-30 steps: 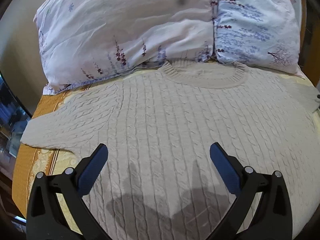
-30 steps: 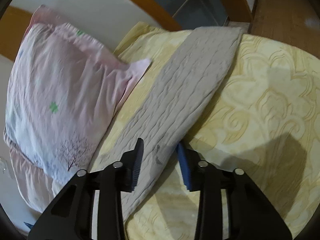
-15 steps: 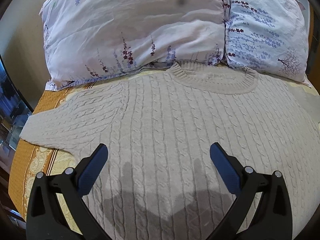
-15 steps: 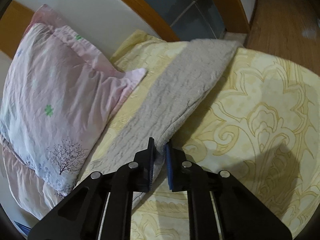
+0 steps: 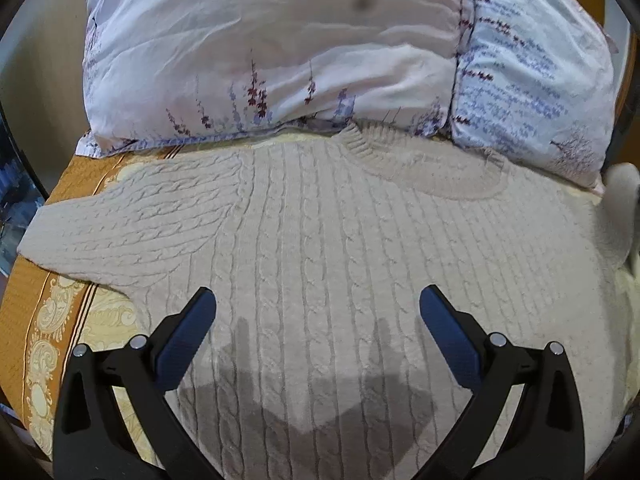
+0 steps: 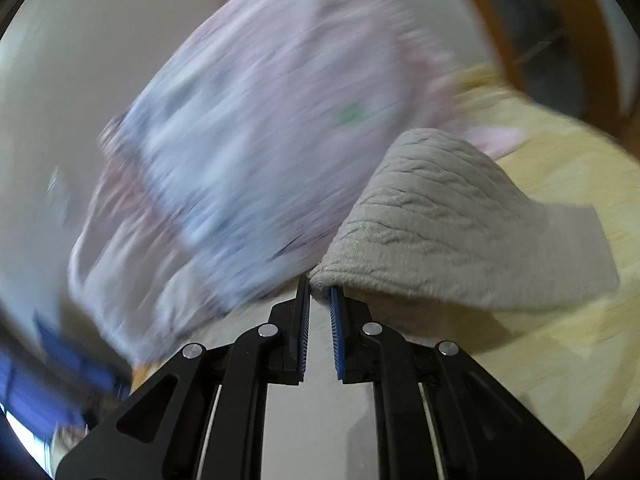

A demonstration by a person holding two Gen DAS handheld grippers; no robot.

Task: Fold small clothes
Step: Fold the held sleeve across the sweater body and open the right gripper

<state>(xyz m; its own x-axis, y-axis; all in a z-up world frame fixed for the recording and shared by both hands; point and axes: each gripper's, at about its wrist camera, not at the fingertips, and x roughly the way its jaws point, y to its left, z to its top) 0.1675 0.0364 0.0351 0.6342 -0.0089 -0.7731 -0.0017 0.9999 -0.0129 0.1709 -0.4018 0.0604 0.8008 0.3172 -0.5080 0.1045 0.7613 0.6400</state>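
Left gripper: your left gripper [image 5: 316, 312] hangs above the lower middle of the sweater with its jaws spread wide, holding nothing; its shadow falls on the knit at the bottom centre of the left view.
Right gripper: your right gripper [image 6: 319, 294] is clenched on the sleeve, the knit edge pinched between the blue pads [image 6: 335, 312] just below frame centre.
Sweater: the cream cable-knit sweater [image 5: 340, 248] lies flat on the bed and fills the middle of the left view, collar toward the top, touching the pillows.
Sleeve, held: the sleeve [image 6: 452, 216] rises in an arch from your right gripper's tips toward the right of the frame, lifted off the sheet; in the left view a bit of it shows raised at the far right edge.
Sleeve, other: the other sleeve [image 5: 120, 220] stretches flat to the left edge of the left view.
Pillows: two floral pillows [image 5: 280, 52] fill the top of the left view; in the right view they are a blur at centre left.
Sheet: the yellow patterned sheet [image 6: 580, 340] shows at the right of the right view and along the lower left of the left view.
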